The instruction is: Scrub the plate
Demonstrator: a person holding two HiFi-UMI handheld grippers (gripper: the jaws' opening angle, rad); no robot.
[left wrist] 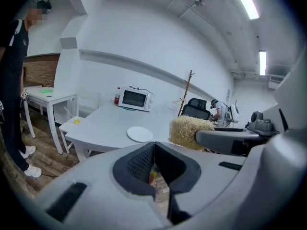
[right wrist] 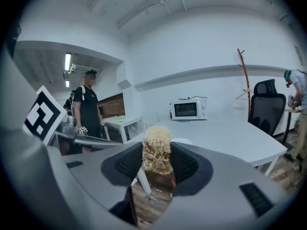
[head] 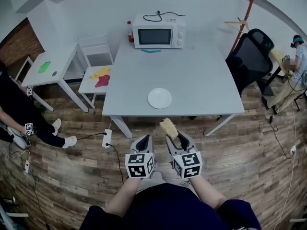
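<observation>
**Fingers (right wrist: 125, 164), right gripper (head: 176, 139).** Dark ribbed rubber pads, clamped from both sides on a pale straw-coloured scrubber of coarse tangled fibre (right wrist: 157, 147). Its frayed head juts past the tips, probably so that the rough end meets the dish before the plastic does.

**Fingers (left wrist: 136, 164), left gripper (head: 144, 140).** The same ribbed pads, brought together edge to edge with nothing between them. This gripper sits just beside the right one and is likely kept free to steady the dish.

**Round white plate, smooth and glossy (head: 159, 98).** It lies ahead of both sets of tips and well apart from them, flat and bare-looking. Scrubbing is judged not yet begun, since the fibre is nowhere near it.

**Light grey rectangular table with a matte top (head: 206, 80).** It carries the plate close to its near edge, with wood-plank floor showing below the fingers.

**White boxy microwave (head: 159, 31).** It stands farthest beyond the tips, at the table's far edge.
</observation>
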